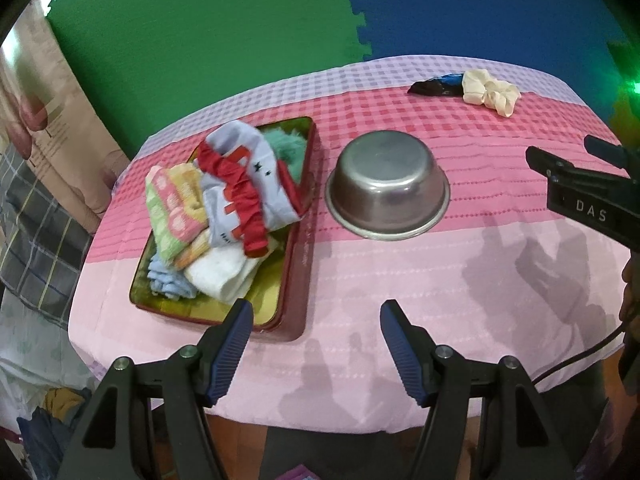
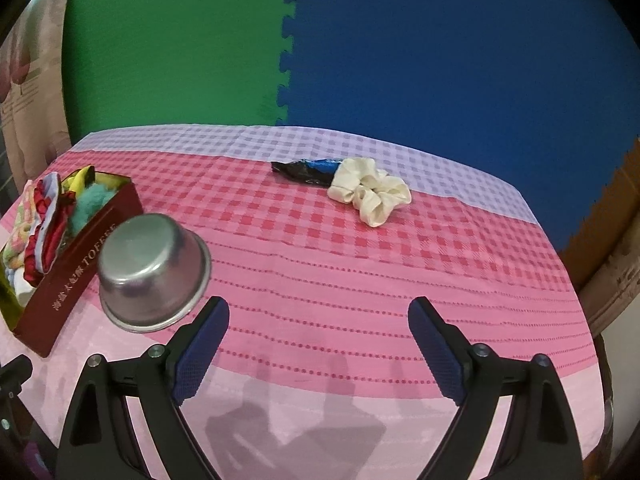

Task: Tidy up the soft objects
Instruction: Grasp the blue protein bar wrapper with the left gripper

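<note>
You've got one red tin (image 1: 298,280) on the desk (image 1: 440,280), one upturned steel bowl (image 1: 387,184), one cream scrunchie (image 1: 490,90) and one black-and-blue bundle (image 1: 436,85) touching it at the far edge. Inside the tin you can count one red scrunchie (image 1: 244,200), one teal fluffy piece (image 1: 286,148), one white-and-red printed cloth (image 1: 240,144), one checked green-pink-yellow towel (image 1: 172,204), one white folded cloth (image 1: 222,274) and one light-blue cloth (image 1: 168,278); anything under the pile can't be counted. Two grippers show, the left gripper (image 1: 316,354) and the right gripper (image 2: 318,354), each with two blue-padded jaws.
</note>
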The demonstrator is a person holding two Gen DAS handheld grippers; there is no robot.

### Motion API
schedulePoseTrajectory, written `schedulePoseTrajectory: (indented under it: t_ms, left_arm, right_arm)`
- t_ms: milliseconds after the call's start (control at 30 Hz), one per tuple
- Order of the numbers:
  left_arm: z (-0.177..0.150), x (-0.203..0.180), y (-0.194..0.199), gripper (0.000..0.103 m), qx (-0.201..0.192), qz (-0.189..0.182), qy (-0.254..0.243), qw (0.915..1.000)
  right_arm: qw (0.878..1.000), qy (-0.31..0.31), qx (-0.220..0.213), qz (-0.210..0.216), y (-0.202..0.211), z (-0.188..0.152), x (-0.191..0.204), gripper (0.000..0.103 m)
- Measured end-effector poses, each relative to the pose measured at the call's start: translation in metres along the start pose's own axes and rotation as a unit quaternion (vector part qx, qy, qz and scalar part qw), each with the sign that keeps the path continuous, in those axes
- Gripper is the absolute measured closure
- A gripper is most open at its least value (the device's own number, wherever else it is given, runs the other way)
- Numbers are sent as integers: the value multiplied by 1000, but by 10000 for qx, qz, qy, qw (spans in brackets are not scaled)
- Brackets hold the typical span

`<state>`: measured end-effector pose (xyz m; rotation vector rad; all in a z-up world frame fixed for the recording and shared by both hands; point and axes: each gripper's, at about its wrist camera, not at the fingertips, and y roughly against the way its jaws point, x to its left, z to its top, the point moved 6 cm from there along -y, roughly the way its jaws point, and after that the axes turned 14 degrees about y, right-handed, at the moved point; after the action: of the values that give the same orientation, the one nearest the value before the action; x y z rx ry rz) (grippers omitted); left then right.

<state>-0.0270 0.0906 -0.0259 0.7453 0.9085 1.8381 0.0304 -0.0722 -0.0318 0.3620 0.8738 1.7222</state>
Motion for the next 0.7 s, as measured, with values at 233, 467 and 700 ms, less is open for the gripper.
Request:
schedulePoseTrajectory:
  t_ms: [233,467,700]
  left_arm:
    - [17,-26,-6,35,-52,-100,-227,9997]
    - [69,-63,-14,35,-147,-770,-286,9965]
    - [146,-123,-49,35,-299,-1607,-891,9825]
  right_arm:
    - [9998,-65,157,-64,-16,-11,-21,9]
    - [9974,-239,512,-453,-46,-35,-77,8]
    - [9930,-736,853,-361,-71,-69,-117,8]
